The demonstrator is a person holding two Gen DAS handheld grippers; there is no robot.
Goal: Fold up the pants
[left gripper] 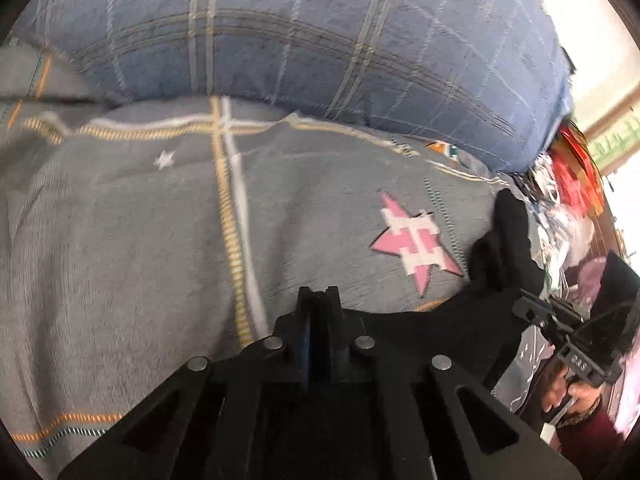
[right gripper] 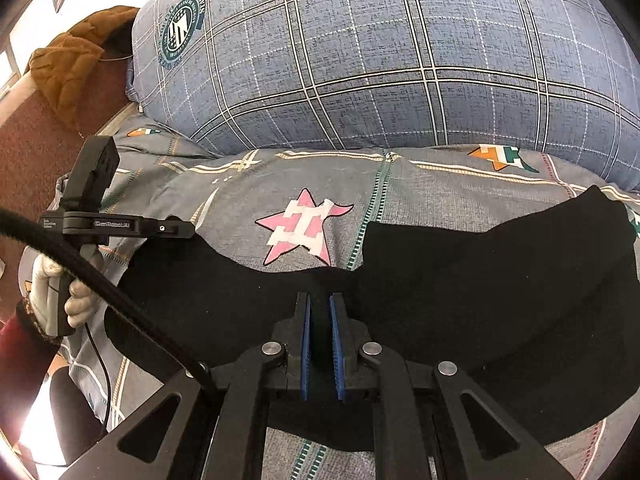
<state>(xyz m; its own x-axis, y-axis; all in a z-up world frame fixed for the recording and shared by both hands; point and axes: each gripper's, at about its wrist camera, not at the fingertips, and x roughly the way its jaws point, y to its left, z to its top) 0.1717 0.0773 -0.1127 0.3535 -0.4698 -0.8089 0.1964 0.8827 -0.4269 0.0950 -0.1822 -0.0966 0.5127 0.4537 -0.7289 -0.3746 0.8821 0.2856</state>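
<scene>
- While both claws stood over the bed [right gripper: 420, 184], we logged the likeliest fault: black cloth slipping free at the left claw [left gripper: 318, 294], since its jaws were together and we could not tell whether any fabric lay between them.
- Second risk noted: a crooked fold, should one claw pull ahead of the other and drag the pants askew across the patterned sheet.
- Third risk: the black cable [right gripper: 100, 280] crossing the right wrist view could snag the cloth edge.
- Right claw [right gripper: 320, 304]: jaws nearly together, dark cloth filling the narrow gap between the blue pads [right gripper: 306, 344]; we judged it clamped on the pants [right gripper: 480, 280].
- Pants: plain black, soft and matte, spread flat on the grey sheet near us, one edge touching the pink star [right gripper: 304, 228], a wavy upper border, a raised lobe at the right.
- Blue plaid pillow [right gripper: 400, 60] lay beyond, apart from the pants.
</scene>
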